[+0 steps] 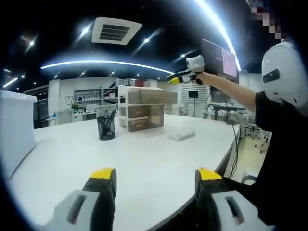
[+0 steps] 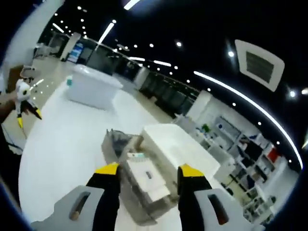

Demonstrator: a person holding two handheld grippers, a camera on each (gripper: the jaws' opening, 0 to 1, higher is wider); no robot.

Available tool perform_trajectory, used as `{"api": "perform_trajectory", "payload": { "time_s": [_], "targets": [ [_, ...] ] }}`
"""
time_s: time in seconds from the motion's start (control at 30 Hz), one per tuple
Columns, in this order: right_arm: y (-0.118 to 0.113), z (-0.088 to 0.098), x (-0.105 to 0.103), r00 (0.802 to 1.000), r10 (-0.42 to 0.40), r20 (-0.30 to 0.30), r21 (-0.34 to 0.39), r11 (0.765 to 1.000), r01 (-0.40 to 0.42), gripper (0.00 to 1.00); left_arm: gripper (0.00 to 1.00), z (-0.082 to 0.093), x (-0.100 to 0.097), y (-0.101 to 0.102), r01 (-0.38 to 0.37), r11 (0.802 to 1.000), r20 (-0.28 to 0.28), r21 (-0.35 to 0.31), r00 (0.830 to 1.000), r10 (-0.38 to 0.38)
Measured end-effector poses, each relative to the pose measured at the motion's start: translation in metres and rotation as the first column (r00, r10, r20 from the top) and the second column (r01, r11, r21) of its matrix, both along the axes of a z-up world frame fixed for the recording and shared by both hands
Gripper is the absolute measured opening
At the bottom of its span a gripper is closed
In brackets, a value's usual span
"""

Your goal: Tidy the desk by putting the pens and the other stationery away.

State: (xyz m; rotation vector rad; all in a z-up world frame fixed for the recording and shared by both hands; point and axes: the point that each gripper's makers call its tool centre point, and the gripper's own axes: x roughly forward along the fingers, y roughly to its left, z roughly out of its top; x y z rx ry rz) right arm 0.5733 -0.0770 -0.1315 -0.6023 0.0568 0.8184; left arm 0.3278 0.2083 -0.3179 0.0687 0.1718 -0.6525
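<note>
- The left gripper (image 1: pixel 156 180) hangs low over the near edge of a white counter (image 1: pixel 144 154), its two yellow-tipped jaws spread wide with nothing between them and nothing touching them.
- The right gripper (image 2: pixel 147 175) is held high in the air, jaws likewise spread and empty; in the left gripper view it appears at the end of the person's outstretched arm (image 1: pixel 231 89), above the far side of the counter and level with the top of the drawer unit.
- In the right gripper view, a translucent drawer unit (image 2: pixel 139 178) sits directly below and between the open jaws, seen from above; its upper drawer is pulled out, with white items inside that are too blurred to identify.
- A white box-like top (image 2: pixel 175 144) rests on the drawer unit, just beyond the jaws.
- In the left gripper view, a black mesh pen holder (image 1: pixel 106 126) with dark pens standing in it sits near the middle of the counter, just left of the drawer unit (image 1: pixel 142 110).
- A small white flat object (image 1: pixel 180 136) lies on the counter to the right of the drawers, apart from them.
- A large white box (image 1: pixel 17 130) stands at the counter's left edge.
- The person, in a black sleeve, stands at the right of the counter.
- The left gripper also shows far left in the right gripper view (image 2: pixel 23 98), held in a hand beyond the counter's edge.
</note>
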Motion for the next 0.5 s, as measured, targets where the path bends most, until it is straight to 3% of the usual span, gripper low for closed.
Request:
{"api": "perform_trajectory", "payload": {
  "time_s": [0.5],
  "targets": [
    [-0.03, -0.036, -0.064, 0.999, -0.004, -0.048, 0.16, 0.987, 0.012, 0.48, 0.66, 0.003, 0.012, -0.02, 0.051, 0.999, -0.01, -0.004, 0.999, -0.051]
  ]
}}
